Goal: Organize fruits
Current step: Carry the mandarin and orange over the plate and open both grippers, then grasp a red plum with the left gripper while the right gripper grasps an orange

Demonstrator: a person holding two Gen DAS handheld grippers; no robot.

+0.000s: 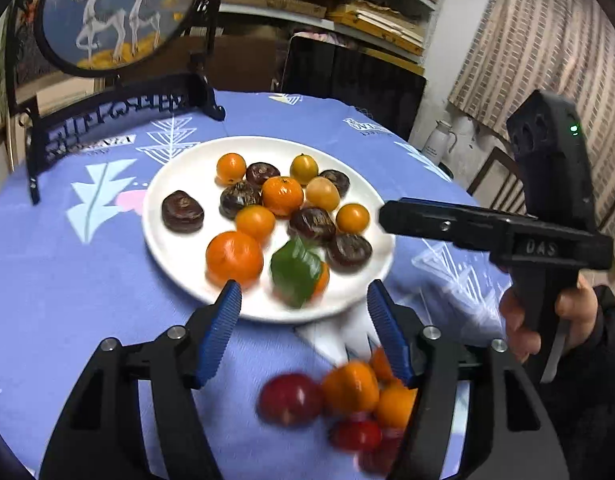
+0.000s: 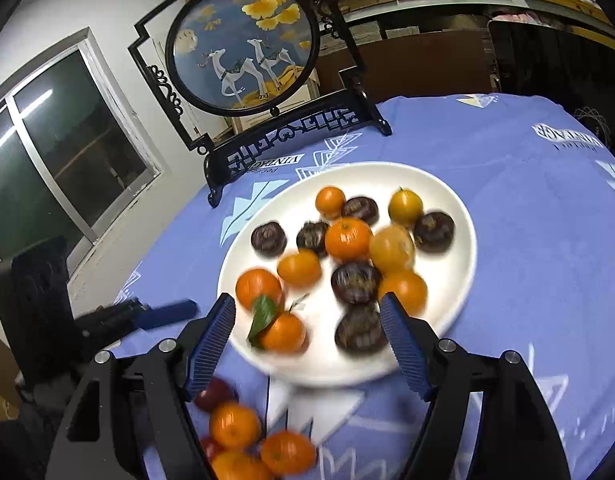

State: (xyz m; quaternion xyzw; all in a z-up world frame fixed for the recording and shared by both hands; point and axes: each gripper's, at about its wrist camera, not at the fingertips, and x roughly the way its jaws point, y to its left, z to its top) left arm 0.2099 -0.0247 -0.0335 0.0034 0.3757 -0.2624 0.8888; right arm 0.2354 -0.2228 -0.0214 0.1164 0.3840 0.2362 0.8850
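Observation:
A white plate [image 1: 179,184] on the blue tablecloth holds several oranges, yellow kumquats and dark brown water chestnuts; it also shows in the right wrist view [image 2: 463,240]. An orange with a green leaf [image 1: 297,272] lies near the plate's front edge, also in the right wrist view [image 2: 281,330]. My left gripper [image 1: 303,296] is open and empty, just above the plate's near rim. My right gripper [image 2: 307,310] is open and empty over the plate's near side; it shows from the side in the left wrist view [image 1: 387,216]. Loose oranges [image 1: 351,388] and red fruits [image 1: 291,400] lie on the cloth in front of the plate.
A black-framed round deer picture on a stand [image 2: 243,44] stands behind the plate at the table's far left. Shelves with boxes [image 1: 327,4] and a dark chair [image 1: 355,76] are beyond the table. A window [image 2: 67,152] is on the left wall.

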